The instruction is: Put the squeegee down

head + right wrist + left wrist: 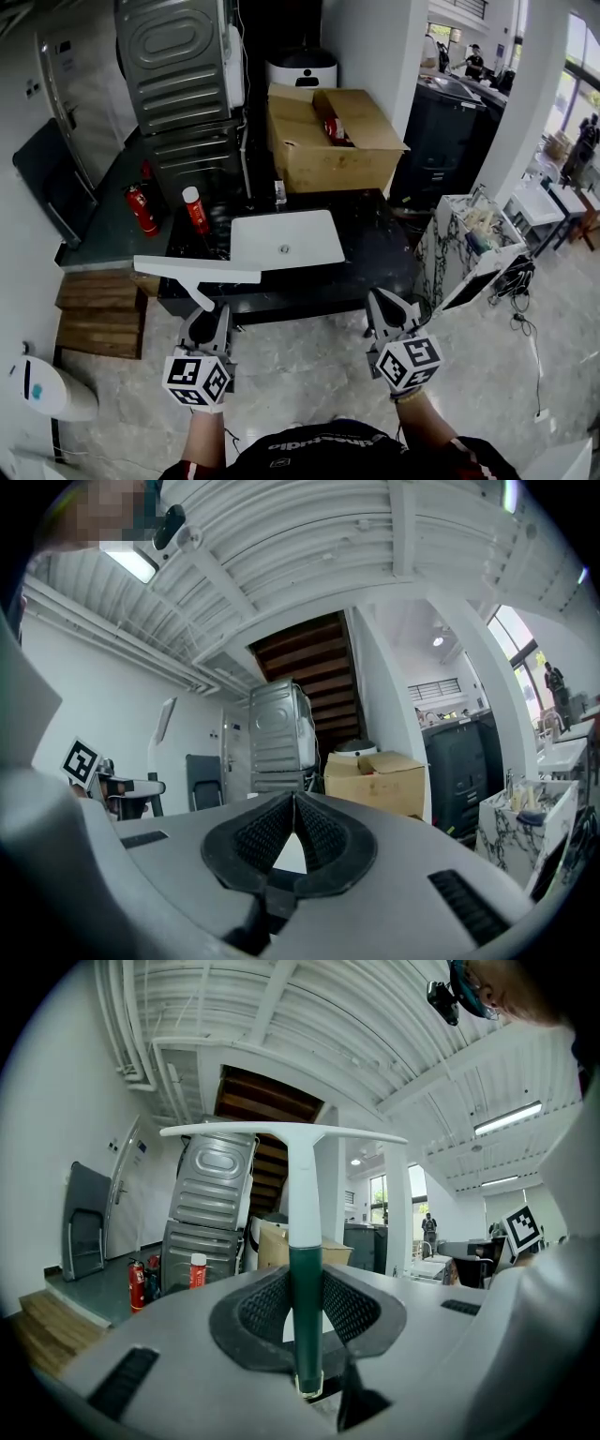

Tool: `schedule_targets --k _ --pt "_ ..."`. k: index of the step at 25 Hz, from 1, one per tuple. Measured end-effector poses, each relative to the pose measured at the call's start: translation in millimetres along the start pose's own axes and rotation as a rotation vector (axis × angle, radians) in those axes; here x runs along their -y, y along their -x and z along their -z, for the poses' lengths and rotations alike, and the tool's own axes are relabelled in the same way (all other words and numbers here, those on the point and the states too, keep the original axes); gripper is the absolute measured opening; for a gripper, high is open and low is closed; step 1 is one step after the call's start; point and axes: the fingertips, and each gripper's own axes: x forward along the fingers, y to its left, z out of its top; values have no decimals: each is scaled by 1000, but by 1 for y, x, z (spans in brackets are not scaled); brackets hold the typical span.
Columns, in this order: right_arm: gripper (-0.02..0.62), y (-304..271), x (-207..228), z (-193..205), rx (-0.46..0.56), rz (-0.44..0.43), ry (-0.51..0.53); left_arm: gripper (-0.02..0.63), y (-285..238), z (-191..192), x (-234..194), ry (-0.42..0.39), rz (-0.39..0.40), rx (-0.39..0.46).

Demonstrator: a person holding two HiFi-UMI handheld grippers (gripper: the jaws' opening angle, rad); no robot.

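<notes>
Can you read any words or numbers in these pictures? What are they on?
No text reads clearly.
White print on the person's black shirt: upside down, too blurred.
Labels on the red fire extinguisher and the red can with white cap: too small.

No lettering can be read anywhere; the cubes (197,380) on the left hand-held gripper (211,314) and right hand-held gripper (381,302) carry only black-and-white square patterns; white print on the person's dark shirt (314,441) and the red can (195,210) label are too blurred.
</notes>
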Motion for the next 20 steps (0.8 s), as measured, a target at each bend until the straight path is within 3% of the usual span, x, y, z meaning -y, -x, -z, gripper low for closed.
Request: schedule_targets --k 9,20 --pt "40 -71 -12 24 -52 -61 4 98 -42 22 -35 23 -41 -31" --pt "40 -254 28 30 -61 -261 -19 98 -173 35 -92 30 -183 -107"
